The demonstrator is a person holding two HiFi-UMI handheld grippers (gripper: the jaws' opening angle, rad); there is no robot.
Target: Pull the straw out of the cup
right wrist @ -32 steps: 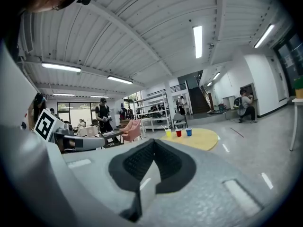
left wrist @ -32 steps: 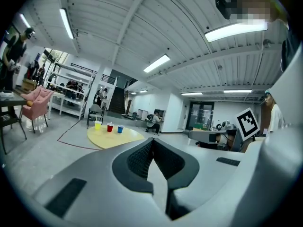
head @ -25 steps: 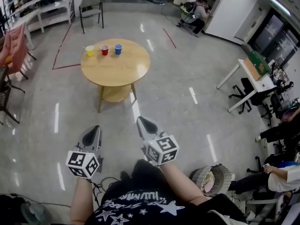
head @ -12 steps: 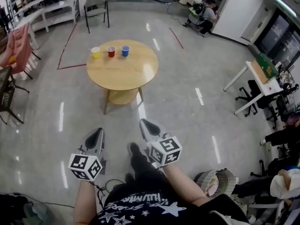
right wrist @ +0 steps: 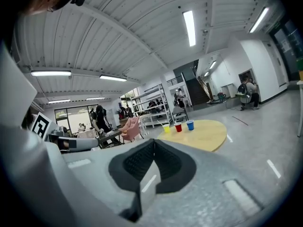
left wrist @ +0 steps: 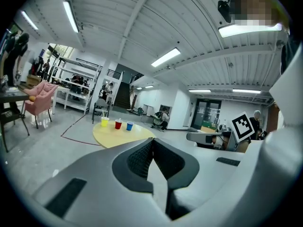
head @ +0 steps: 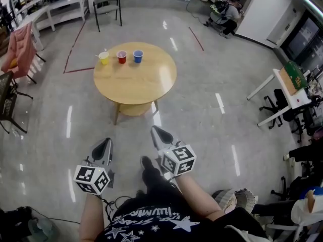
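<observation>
Far ahead on a round wooden table (head: pixel 136 82) stand three cups in a row: a yellow cup (head: pixel 104 58) with a thin straw in it, a red cup (head: pixel 121 57) and a blue cup (head: pixel 138 56). The yellow cup (left wrist: pixel 104 122) also shows small in the left gripper view, and the yellow cup (right wrist: pixel 166 128) in the right gripper view. My left gripper (head: pixel 106 141) and right gripper (head: pixel 154 129) are held out low over the floor, well short of the table. Both are shut and empty, the left gripper (left wrist: pixel 152 140) and right gripper (right wrist: pixel 154 141) with jaws meeting at the tip.
A grey chair (head: pixel 107 0) stands beyond the table, a pink chair (head: pixel 17 47) and white shelving (head: pixel 48 6) at the left. A white desk (head: pixel 287 87) with office chairs is at the right. A person (head: pixel 228 13) crouches at the back. Red tape (head: pixel 75 47) marks the floor.
The table and cups have slid lower and grown larger in the head view as I walk toward them. Both grippers stay shut, held out in front.
</observation>
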